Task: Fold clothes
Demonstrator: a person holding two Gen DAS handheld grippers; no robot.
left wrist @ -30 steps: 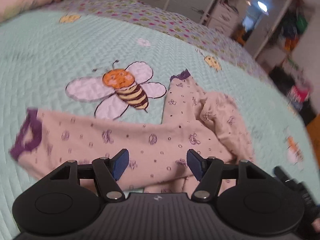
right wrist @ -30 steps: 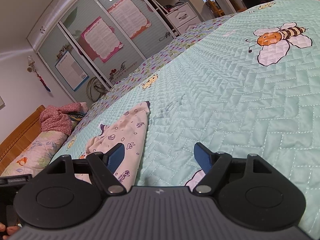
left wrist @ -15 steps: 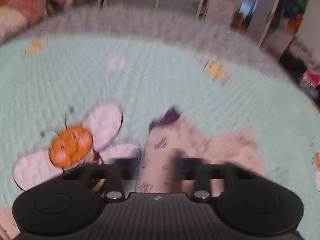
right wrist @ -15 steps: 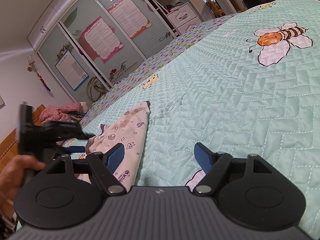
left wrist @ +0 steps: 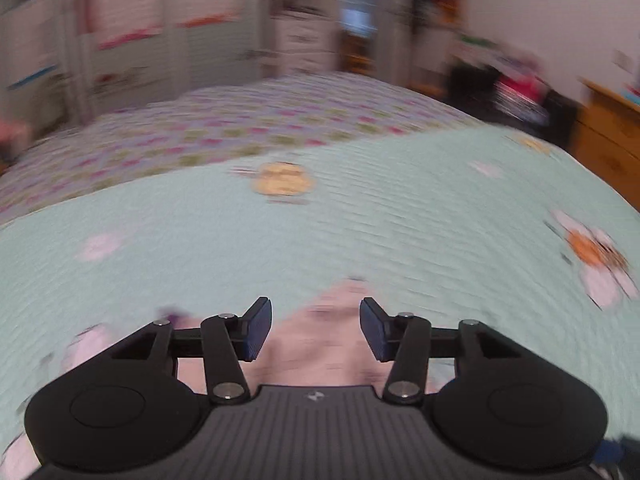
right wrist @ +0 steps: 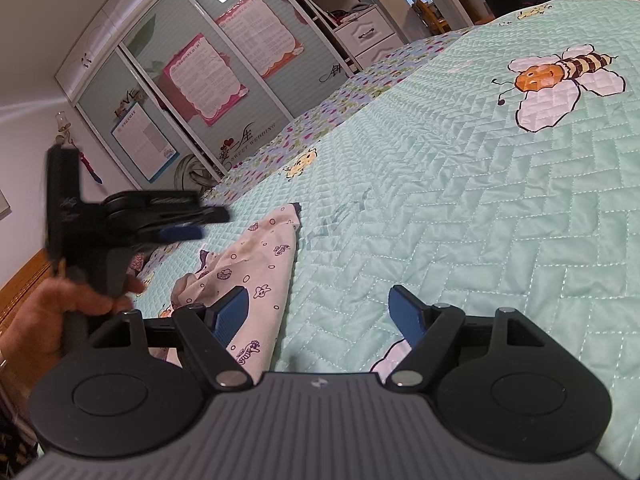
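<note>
A pale pink garment (right wrist: 260,264) with small purple prints lies crumpled on the mint quilted bedspread (right wrist: 440,220). In the blurred left wrist view the garment (left wrist: 320,344) shows below and between the fingers of my left gripper (left wrist: 316,312). Its jaws are opening, and the pads press on nothing. The right wrist view shows a hand holding the left gripper (right wrist: 208,222) in the air above the garment's far end, clear of the cloth. My right gripper (right wrist: 318,300) stands open low over the bed. The garment's edge runs beside its left finger, with only quilt between the pads.
A bee applique (right wrist: 560,80) lies far right on the quilt. Sliding wardrobe doors with posters (right wrist: 224,72) and white drawers (right wrist: 368,36) stand beyond the bed. A wooden headboard (right wrist: 20,280) is at the left and a wooden cabinet (left wrist: 608,136) at the right.
My left gripper closed, then opened partway while it swept across the garment and rolled. It came into the right wrist view above the cloth. The right gripper stayed still.
</note>
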